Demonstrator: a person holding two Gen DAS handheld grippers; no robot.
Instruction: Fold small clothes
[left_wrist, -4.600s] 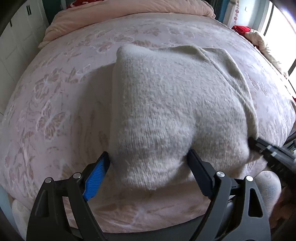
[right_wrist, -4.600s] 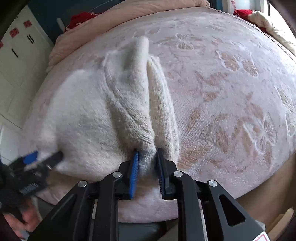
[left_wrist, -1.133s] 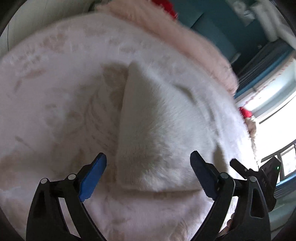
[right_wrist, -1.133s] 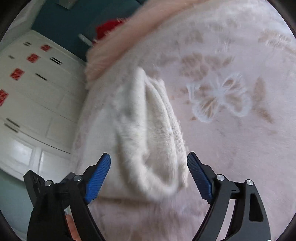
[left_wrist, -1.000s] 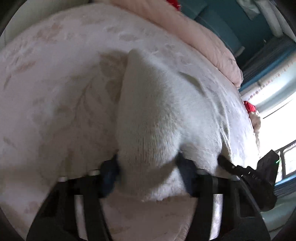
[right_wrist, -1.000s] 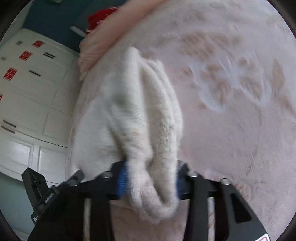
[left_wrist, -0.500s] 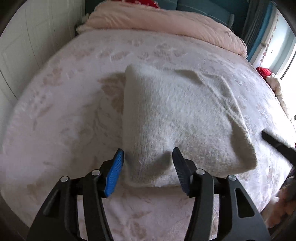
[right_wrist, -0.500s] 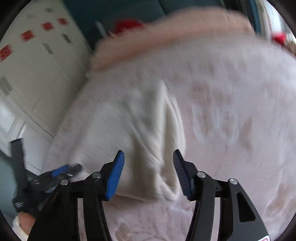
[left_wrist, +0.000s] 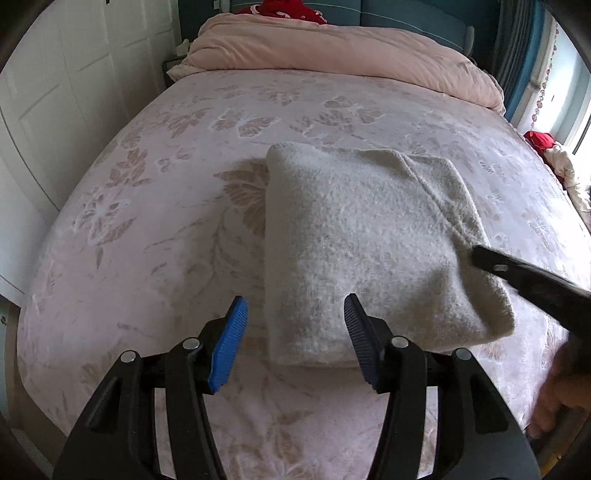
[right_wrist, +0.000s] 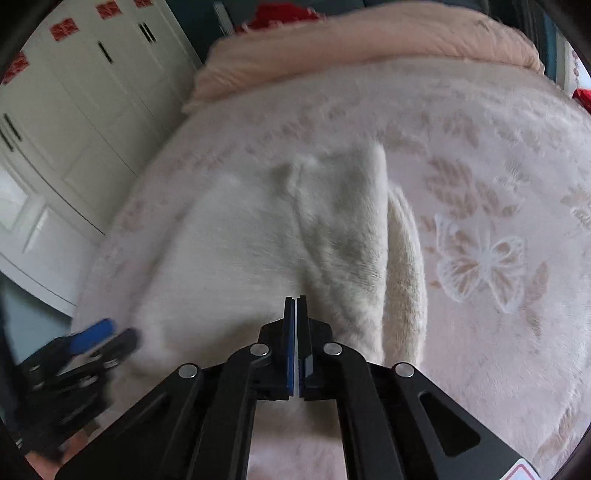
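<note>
A folded, fuzzy cream sweater (left_wrist: 369, 240) lies flat on the pink flowered bedspread (left_wrist: 147, 221). My left gripper (left_wrist: 293, 325) hovers open over the sweater's near left corner. The corner shows between its blue pads (left_wrist: 229, 336), which do not press on it. My right gripper (right_wrist: 296, 306) is shut with its pads together and nothing between them, just above the sweater's (right_wrist: 277, 251) near edge. The right gripper's (left_wrist: 517, 273) closed tip also shows over the sweater's right side in the left wrist view. In the right wrist view the left gripper (right_wrist: 96, 339) is blurred at the lower left.
A rolled pink duvet (left_wrist: 332, 48) lies along the head of the bed, with something red (left_wrist: 280, 7) behind it. White cupboard doors (right_wrist: 74, 110) stand along the left side. Red and white cloth (left_wrist: 546, 147) sits by the window. A hand (left_wrist: 554, 406) shows at the lower right.
A second ago both grippers squeezed the sweater's near edge. Both have let go and lifted away. The right jaws opened and then closed empty; the left stays open.
</note>
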